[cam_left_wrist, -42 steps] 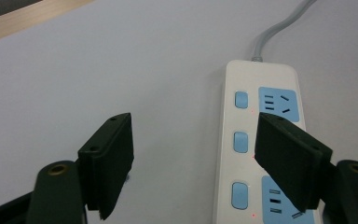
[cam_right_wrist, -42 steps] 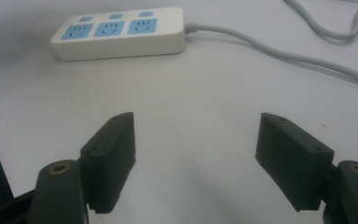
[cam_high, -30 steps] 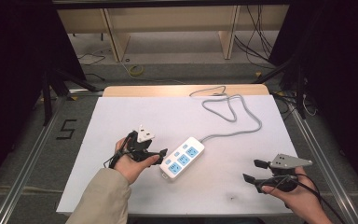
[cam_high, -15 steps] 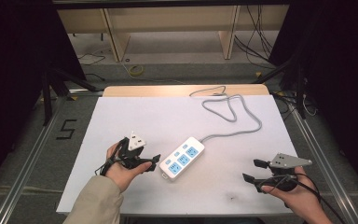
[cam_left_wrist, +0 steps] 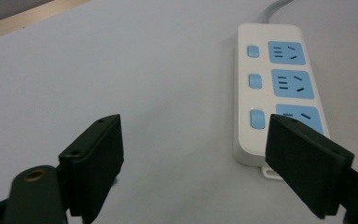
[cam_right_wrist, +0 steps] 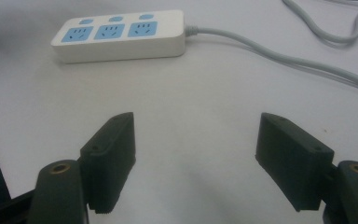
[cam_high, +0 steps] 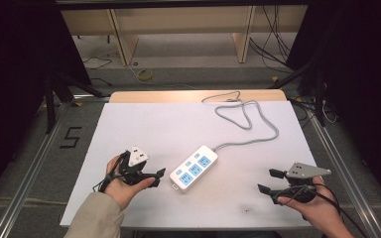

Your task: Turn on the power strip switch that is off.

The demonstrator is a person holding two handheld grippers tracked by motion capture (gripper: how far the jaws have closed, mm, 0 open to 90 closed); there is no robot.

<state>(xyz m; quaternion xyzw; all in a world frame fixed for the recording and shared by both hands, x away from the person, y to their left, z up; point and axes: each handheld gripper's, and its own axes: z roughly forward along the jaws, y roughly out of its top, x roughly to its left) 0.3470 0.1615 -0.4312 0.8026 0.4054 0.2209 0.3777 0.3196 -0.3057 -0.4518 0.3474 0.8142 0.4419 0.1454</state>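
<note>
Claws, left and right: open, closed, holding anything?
Left claw: open, empty, beside the power strip.
Right claw: open, empty.

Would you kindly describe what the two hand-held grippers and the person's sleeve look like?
Both grippers are black with two blocky jaws each. The left gripper carries a white-and-grey three-cornered plate, the right gripper a grey one. Thin black cables trail from both. Brass-coloured insets sit at the jaw bases in the gripper views. The left forearm wears a beige sleeve.

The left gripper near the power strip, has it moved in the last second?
Yes. The left gripper has drawn away from the power strip, toward the table's near left edge, and its jaws have just been opening, nothing between them.
</note>
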